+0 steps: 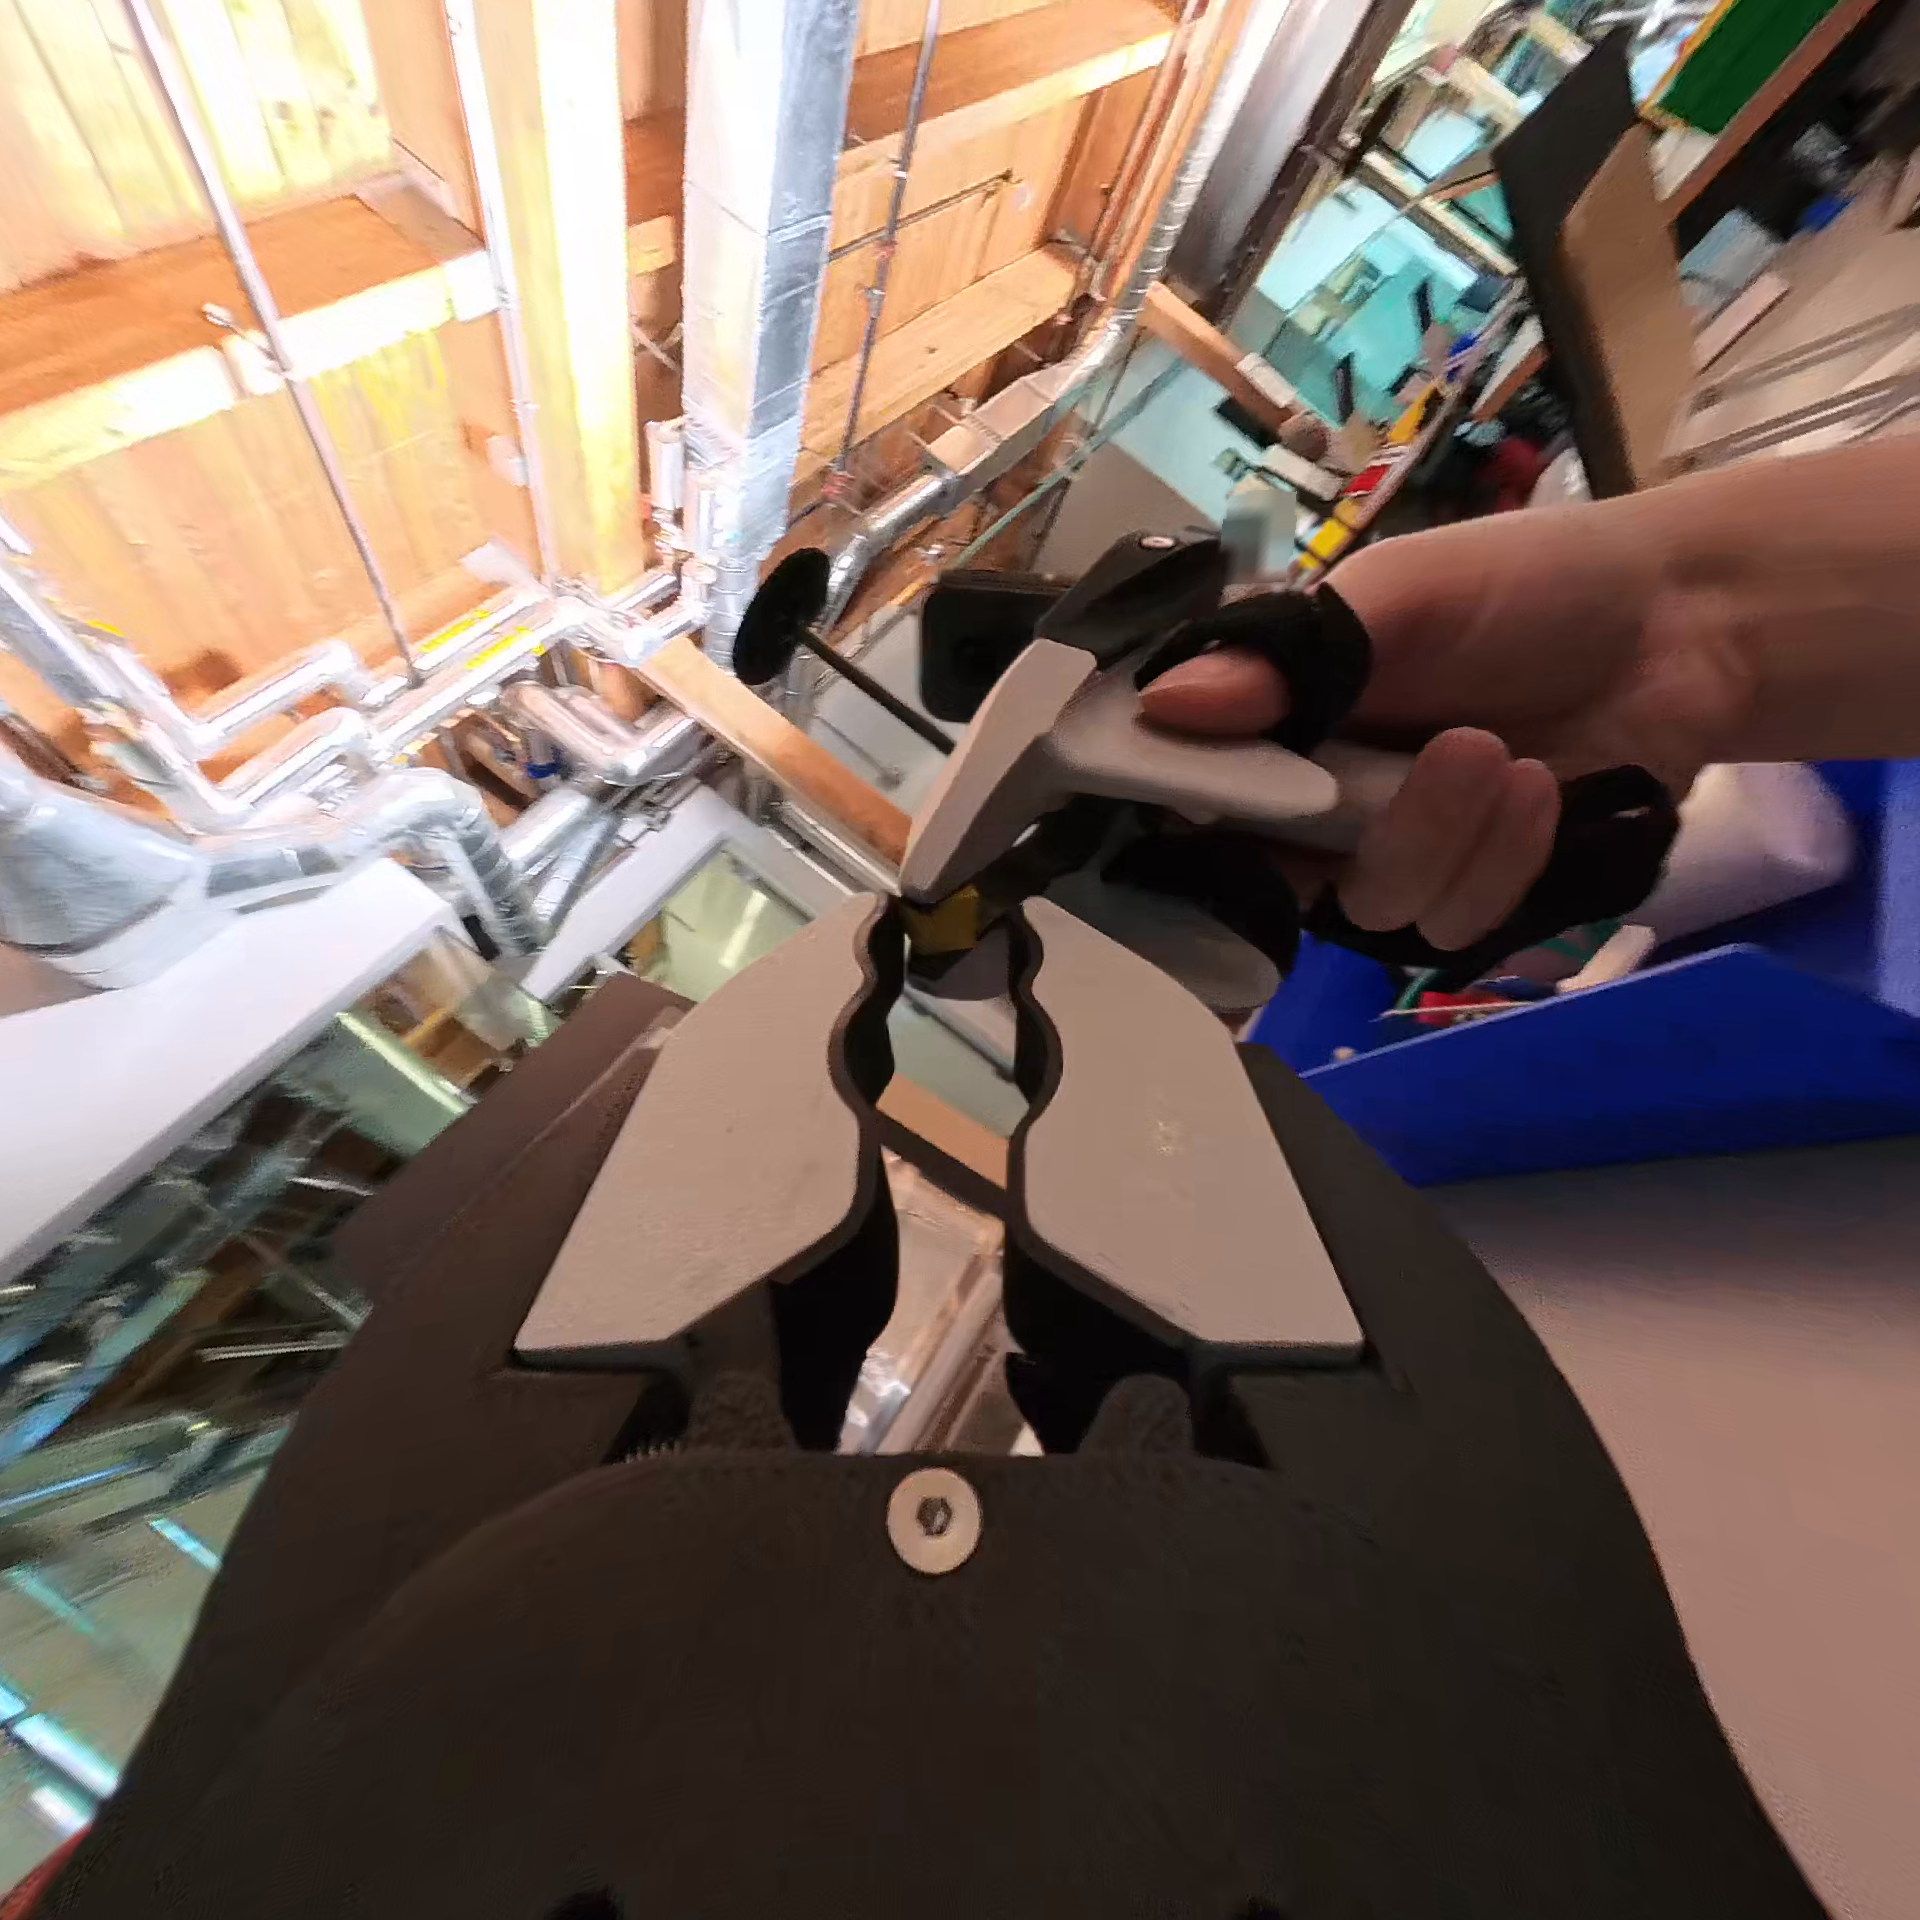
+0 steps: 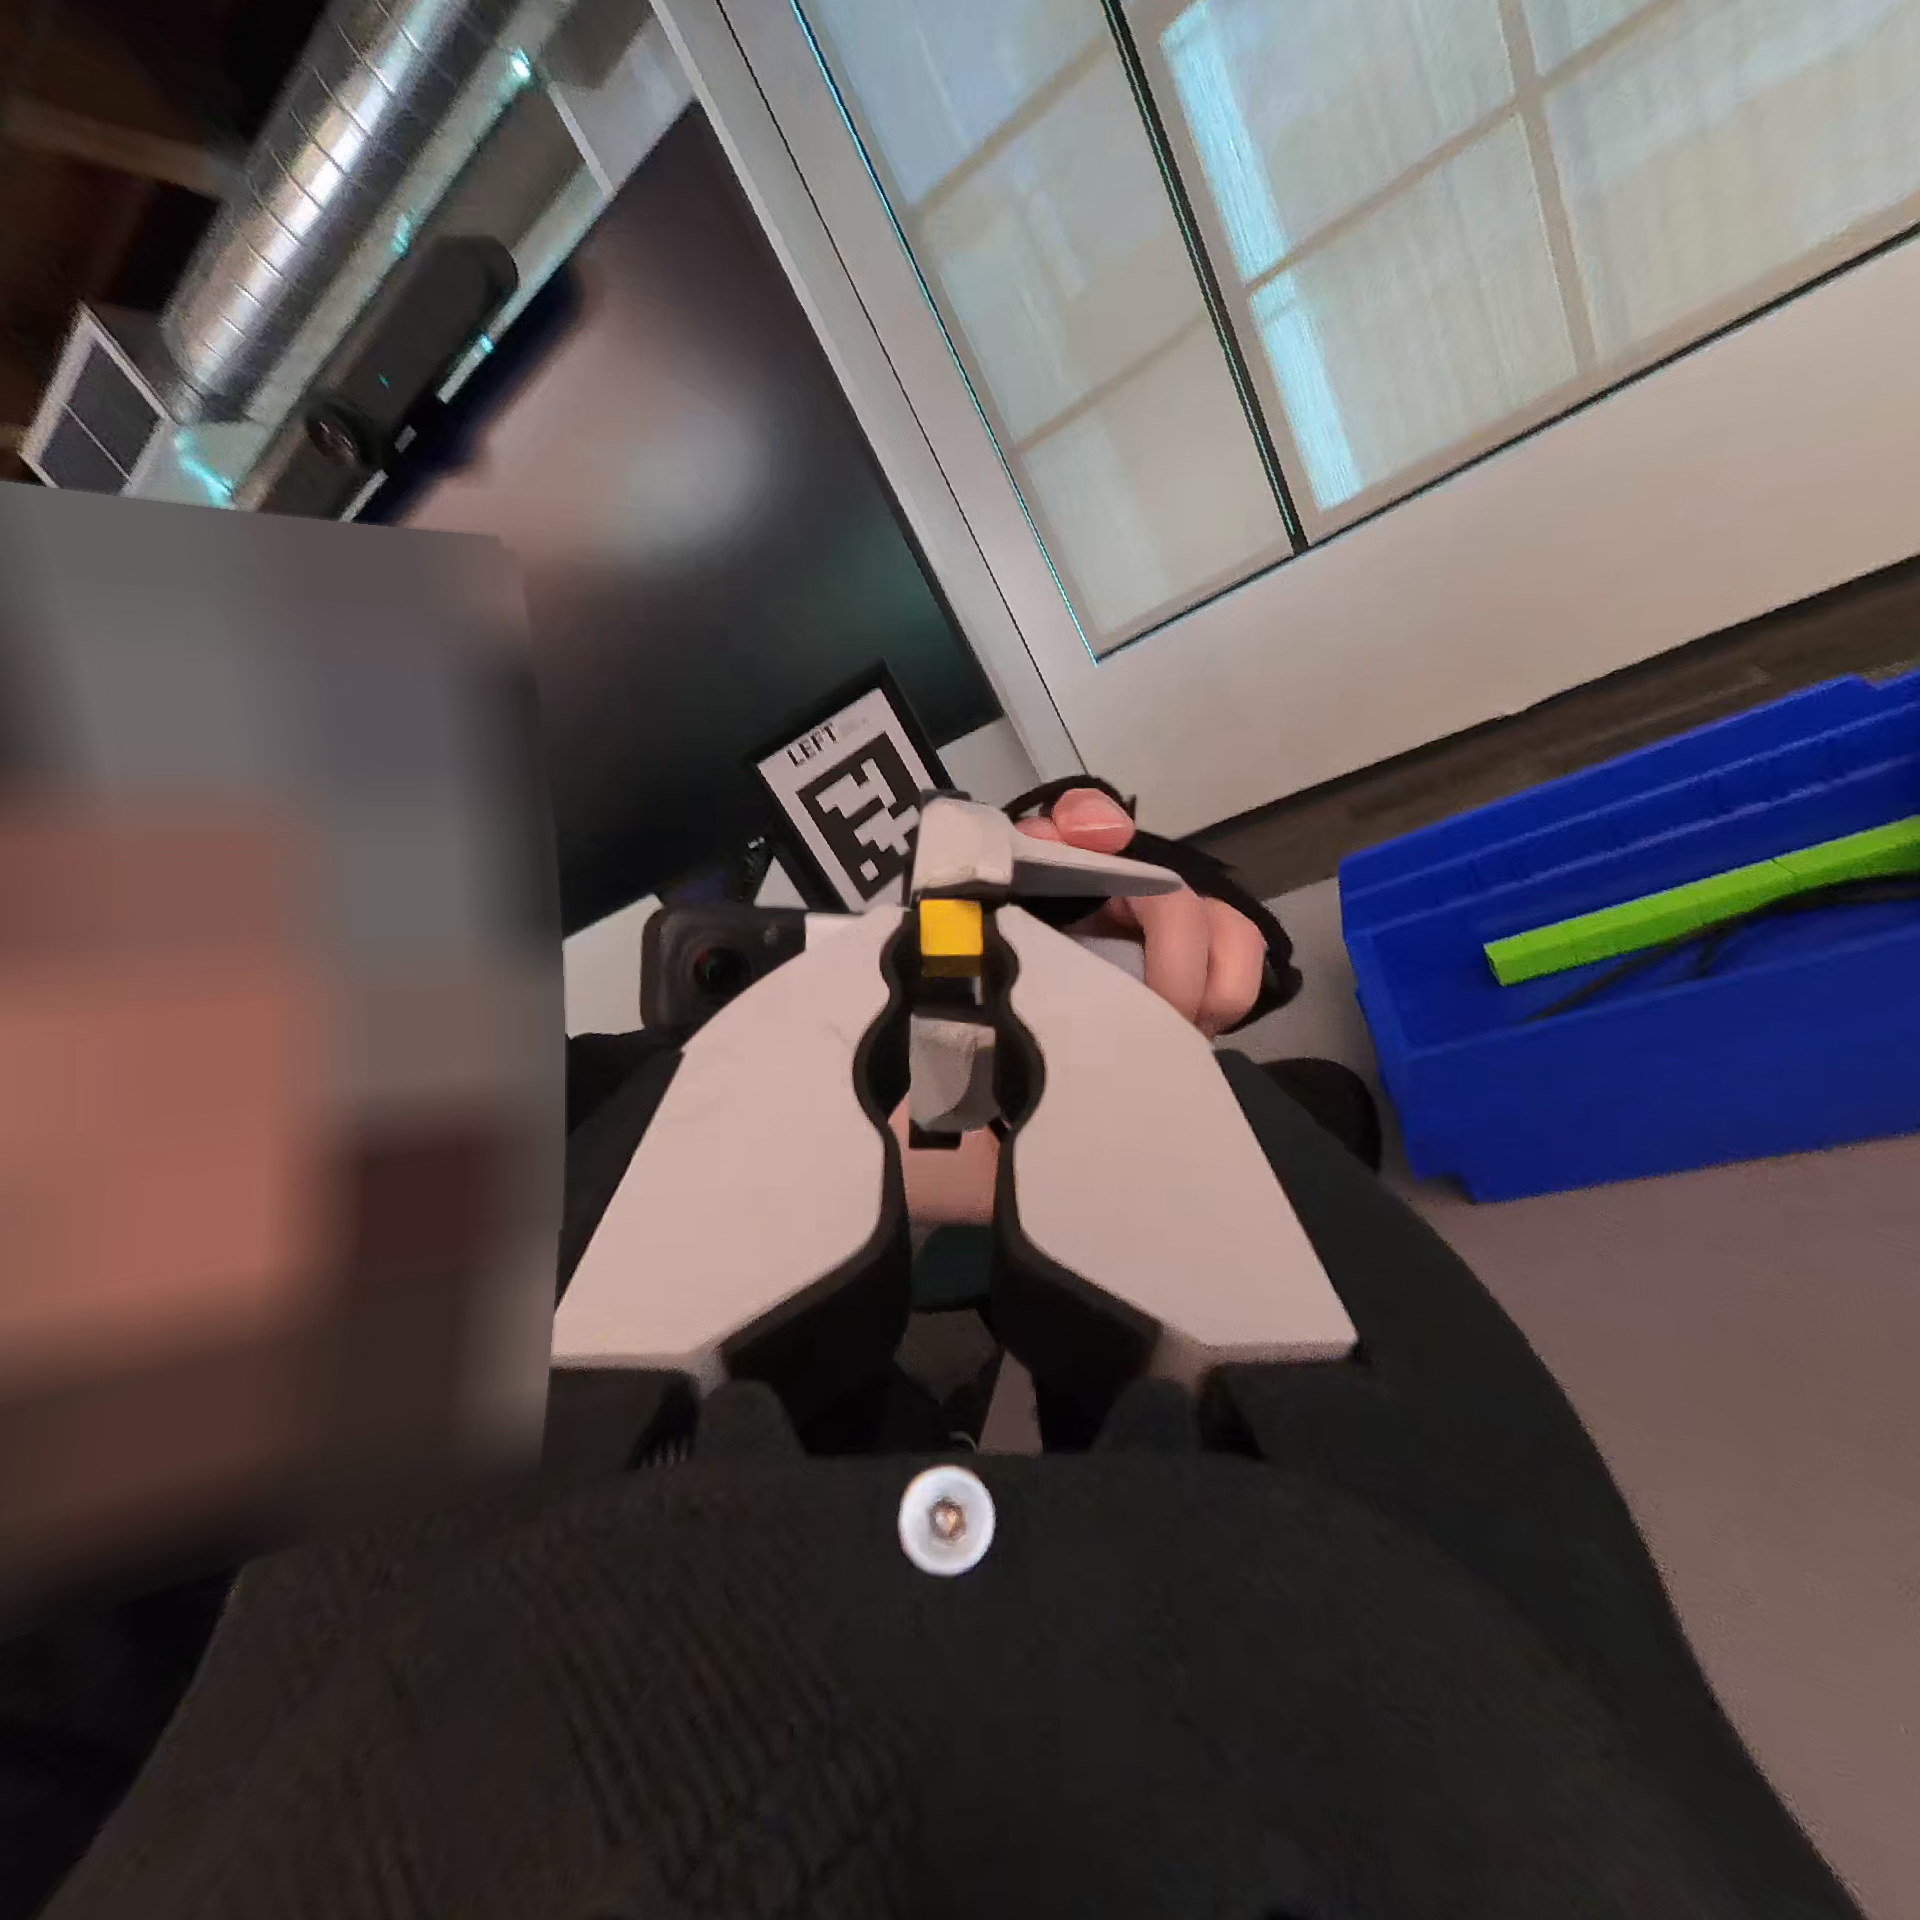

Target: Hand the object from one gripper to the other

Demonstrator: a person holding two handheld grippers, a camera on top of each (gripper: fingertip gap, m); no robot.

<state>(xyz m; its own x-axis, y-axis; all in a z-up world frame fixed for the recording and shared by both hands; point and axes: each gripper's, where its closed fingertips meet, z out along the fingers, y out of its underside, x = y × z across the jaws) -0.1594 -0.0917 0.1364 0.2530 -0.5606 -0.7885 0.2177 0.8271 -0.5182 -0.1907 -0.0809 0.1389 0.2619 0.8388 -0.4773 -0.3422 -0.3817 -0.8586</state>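
Note:
A small yellow block [image 2: 950,938] sits between the tips of both grippers, which meet nose to nose in the air. My right gripper [image 2: 948,925] is shut on the block from its two sides. It shows in the left wrist view [image 1: 940,930], held by a hand [image 1: 1475,748], with the yellow block [image 1: 940,923] pinched at its tips. My left gripper [image 1: 948,920] stands narrowly open around the block, crosswise to the right one. In the right wrist view its upper finger [image 2: 961,852] rests on the block and its lower finger [image 2: 951,1070] sits just under it.
A blue bin [image 2: 1621,1081] with a long green bar [image 2: 1704,904] in it stands on the grey table [image 2: 1714,1351] to the right. The bin also shows in the left wrist view [image 1: 1621,1081]. A black-and-white marker card [image 2: 847,821] sits on the left gripper. My left and right fingertips are right by each other.

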